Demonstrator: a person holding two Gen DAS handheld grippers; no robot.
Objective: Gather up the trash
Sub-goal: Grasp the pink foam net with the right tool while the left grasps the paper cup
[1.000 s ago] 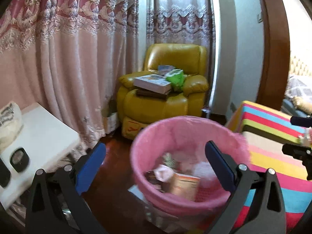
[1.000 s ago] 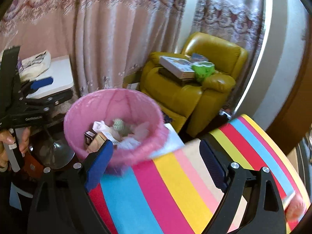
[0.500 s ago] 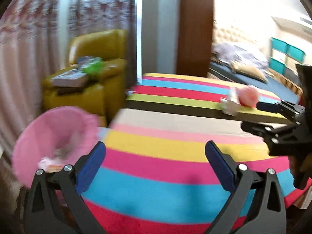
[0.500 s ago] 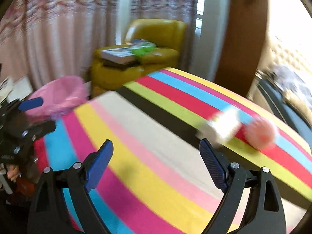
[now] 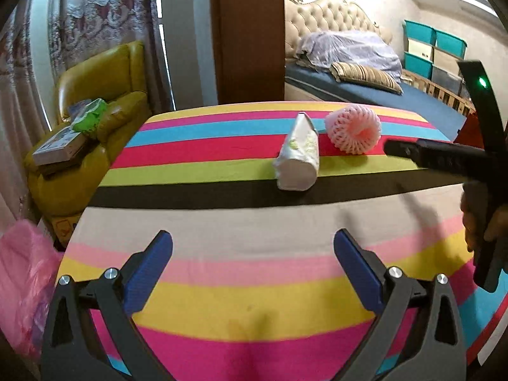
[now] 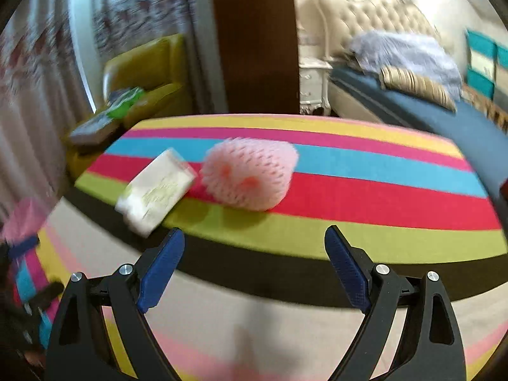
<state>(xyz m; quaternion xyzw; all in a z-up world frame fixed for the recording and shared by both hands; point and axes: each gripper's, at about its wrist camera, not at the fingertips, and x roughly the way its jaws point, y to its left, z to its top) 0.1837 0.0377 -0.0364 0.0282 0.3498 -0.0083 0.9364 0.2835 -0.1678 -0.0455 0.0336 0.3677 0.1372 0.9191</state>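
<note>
- Pink foam net (image 6: 249, 177) and tissue pack (image 6: 157, 190) now ahead on striped table (image 6: 381, 197); view swung off pink bin (image 5: 22, 282).
- Right gripper (image 6: 254, 266) and left gripper (image 5: 252, 270): jaws apart, empty.
- Next pickup looks to be starting.

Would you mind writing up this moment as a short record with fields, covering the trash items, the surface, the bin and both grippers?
surface: striped tablecloth, many colours
trash item 1: white tissue pack, lying on the red, green and black stripes
trash item 2: pink foam fruit net, lying beside the pack
bin: pink bin bag, at the table's left edge
left gripper: open, empty, above the cloth
right gripper: open, empty, pointed at the foam net
background: yellow armchair, bed
</note>
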